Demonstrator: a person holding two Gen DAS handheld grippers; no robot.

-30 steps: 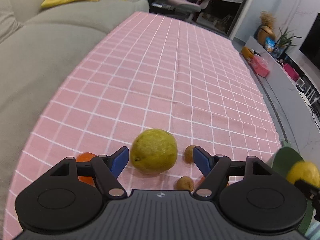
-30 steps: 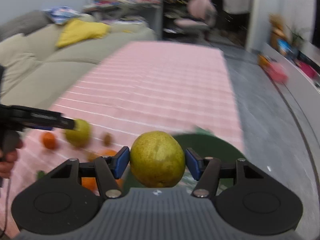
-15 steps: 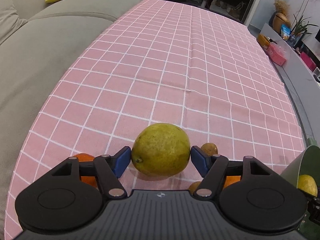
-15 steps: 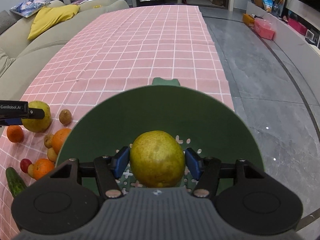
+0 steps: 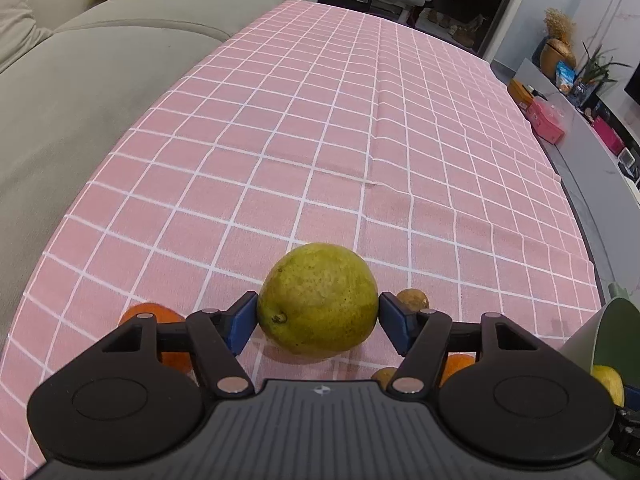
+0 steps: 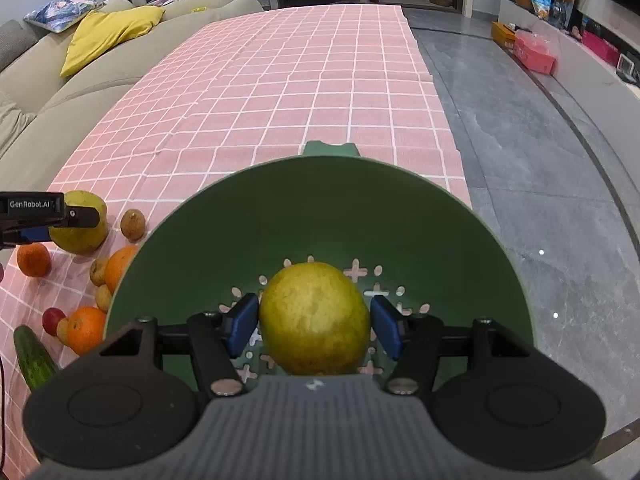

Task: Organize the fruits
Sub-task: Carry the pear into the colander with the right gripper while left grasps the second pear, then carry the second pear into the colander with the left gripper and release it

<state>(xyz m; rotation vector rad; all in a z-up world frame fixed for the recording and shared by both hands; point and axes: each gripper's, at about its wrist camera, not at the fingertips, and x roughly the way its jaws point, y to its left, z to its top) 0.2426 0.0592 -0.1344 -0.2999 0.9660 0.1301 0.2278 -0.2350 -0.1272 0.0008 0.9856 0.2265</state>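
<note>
Right wrist: our jaws grip a pear (image 6: 314,316) inside the green bowl (image 6: 320,208); left jaws bracket another pear (image 5: 318,300), contact unclear, so lifting may roll it.

It was a home: a big soft sofa (image 5: 100,80) with a yellow pillow (image 6: 108,34) sat at the left, beside a table (image 5: 360,140).

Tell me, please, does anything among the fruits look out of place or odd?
Yes: a cucumber lies at the near end of the fruit cluster, beside an orange on the pink cloth. It is a vegetable among fruits. Nothing looks spilled or damaged.
</note>
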